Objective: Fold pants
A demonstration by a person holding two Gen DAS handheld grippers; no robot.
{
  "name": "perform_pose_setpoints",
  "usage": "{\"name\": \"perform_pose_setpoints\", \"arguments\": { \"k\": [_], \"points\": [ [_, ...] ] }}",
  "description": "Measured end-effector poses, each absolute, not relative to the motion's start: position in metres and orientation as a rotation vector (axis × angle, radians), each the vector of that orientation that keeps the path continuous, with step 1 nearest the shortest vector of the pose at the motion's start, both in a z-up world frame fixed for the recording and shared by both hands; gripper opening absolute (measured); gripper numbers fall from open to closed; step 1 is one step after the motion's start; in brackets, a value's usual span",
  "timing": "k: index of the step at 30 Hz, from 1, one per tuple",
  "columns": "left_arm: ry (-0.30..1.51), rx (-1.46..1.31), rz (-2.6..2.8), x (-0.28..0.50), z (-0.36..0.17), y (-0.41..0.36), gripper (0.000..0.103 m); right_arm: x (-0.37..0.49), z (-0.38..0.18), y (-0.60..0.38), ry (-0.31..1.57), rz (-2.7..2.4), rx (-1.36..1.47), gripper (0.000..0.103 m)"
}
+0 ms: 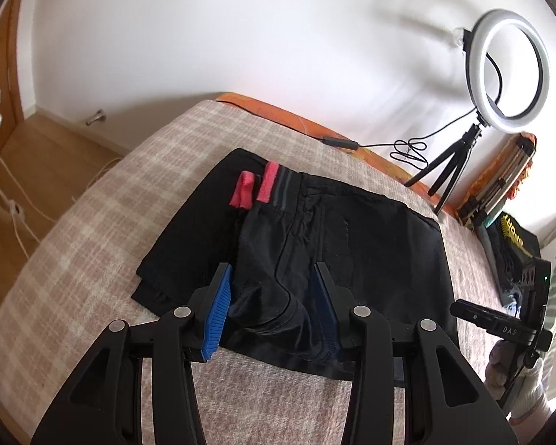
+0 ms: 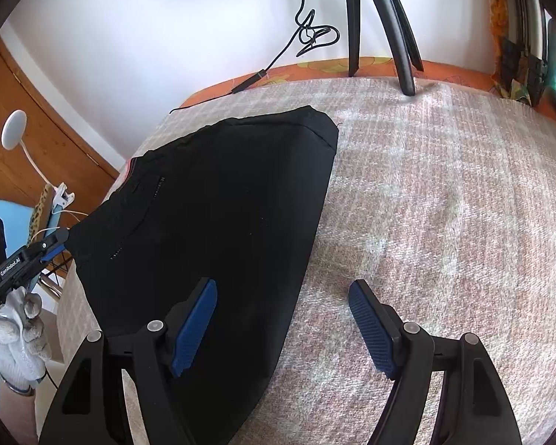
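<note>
The pants (image 1: 296,244) lie on the plaid blanket (image 1: 92,222) of the bed, already doubled into a compact black bundle. The pink waistband (image 1: 268,181) sits at the end farthest ahead of the left gripper (image 1: 274,307).

Left gripper: the jaws straddle a raised ridge of fabric at the near edge of the pants. The blue pads (image 1: 217,315) stand apart with the bunched cloth between them; whether they press on it cannot be told, as the right-hand pad is partly buried in the fold. The ridge suggests that the fabric is being gathered at this edge so a layer can be lifted and carried forward toward the waistband.

Right gripper (image 2: 281,328): released, jaws spread wide. Its left finger hangs over the black fabric and its right finger over bare blanket, so the side edge of the pants runs between them (a position that suits closing on that edge, or pinning it flat). No cloth is gripped.

The ring light (image 1: 507,70) on its tripod (image 1: 452,170) stands ahead and to the right of both grippers, well apart from the garment. Its cable (image 1: 407,148) lies along the orange bed border, clear of the fold path.

Judgement: one more fold remains likely.
</note>
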State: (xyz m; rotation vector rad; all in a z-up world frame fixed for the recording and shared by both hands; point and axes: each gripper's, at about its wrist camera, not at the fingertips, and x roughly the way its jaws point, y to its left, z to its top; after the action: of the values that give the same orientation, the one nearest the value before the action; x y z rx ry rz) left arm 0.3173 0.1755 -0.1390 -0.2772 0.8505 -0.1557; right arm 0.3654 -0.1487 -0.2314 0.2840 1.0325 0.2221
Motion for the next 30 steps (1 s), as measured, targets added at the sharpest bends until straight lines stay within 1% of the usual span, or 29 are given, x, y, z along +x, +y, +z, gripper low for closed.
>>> {"name": "perform_pose_setpoints", "arguments": {
  "k": [2,5,7,10,11,13,15,16,18,21,24,25,26,27,29,30],
  "points": [
    [0.843,-0.218,-0.162,0.321,-0.129,0.161,0.041,0.362,-0.23,-0.147,1.032,0.232,0.281,0.077],
    [0.772,-0.133,-0.117,0.316,-0.11,0.149,0.041,0.35,-0.23,-0.146,1.039,0.264,0.318,0.076],
    [0.743,-0.103,-0.132,0.314,-0.101,0.144,0.041,0.343,-0.231,-0.141,1.044,0.282,0.308,0.073],
    [0.745,-0.055,-0.15,0.318,-0.098,0.133,0.041,0.336,-0.232,-0.135,1.044,0.293,0.294,0.071],
    [0.751,-0.057,-0.178,0.321,-0.099,0.128,0.041,0.334,-0.232,-0.134,1.047,0.299,0.302,0.068],
    [0.785,-0.037,-0.241,0.33,-0.104,0.112,0.041,0.331,-0.233,-0.13,1.043,0.299,0.313,0.062],
    [0.788,0.032,-0.26,0.339,-0.113,0.09,0.041,0.329,-0.235,-0.128,1.034,0.285,0.315,0.044],
    [0.794,0.058,-0.275,0.345,-0.118,0.078,0.041,0.33,-0.235,-0.127,1.033,0.275,0.311,0.04],
    [0.81,0.083,-0.294,0.357,-0.128,0.059,0.041,0.33,-0.236,-0.129,1.026,0.26,0.322,0.025],
    [0.824,0.112,-0.306,0.379,-0.141,0.033,0.041,0.336,-0.24,-0.137,1.03,0.251,0.413,0.016],
    [0.824,0.161,-0.317,0.399,-0.153,0.008,0.041,0.338,-0.242,-0.145,1.035,0.271,0.466,0.015],
    [0.82,0.196,-0.303,0.405,-0.158,0.001,0.041,0.338,-0.242,-0.145,1.036,0.278,0.456,0.018],
    [0.824,0.222,-0.292,0.411,-0.164,-0.005,0.041,0.339,-0.241,-0.145,1.039,0.28,0.443,0.023],
    [0.836,0.239,-0.279,0.417,-0.171,-0.007,0.041,0.339,-0.241,-0.146,1.041,0.275,0.435,0.036],
    [0.874,0.249,-0.247,0.426,-0.187,-0.009,0.042,0.339,-0.239,-0.152,1.029,0.286,0.455,0.047],
    [0.882,0.24,-0.245,0.428,-0.194,-0.007,0.043,0.339,-0.24,-0.152,1.027,0.292,0.464,0.049]
  ]
}}
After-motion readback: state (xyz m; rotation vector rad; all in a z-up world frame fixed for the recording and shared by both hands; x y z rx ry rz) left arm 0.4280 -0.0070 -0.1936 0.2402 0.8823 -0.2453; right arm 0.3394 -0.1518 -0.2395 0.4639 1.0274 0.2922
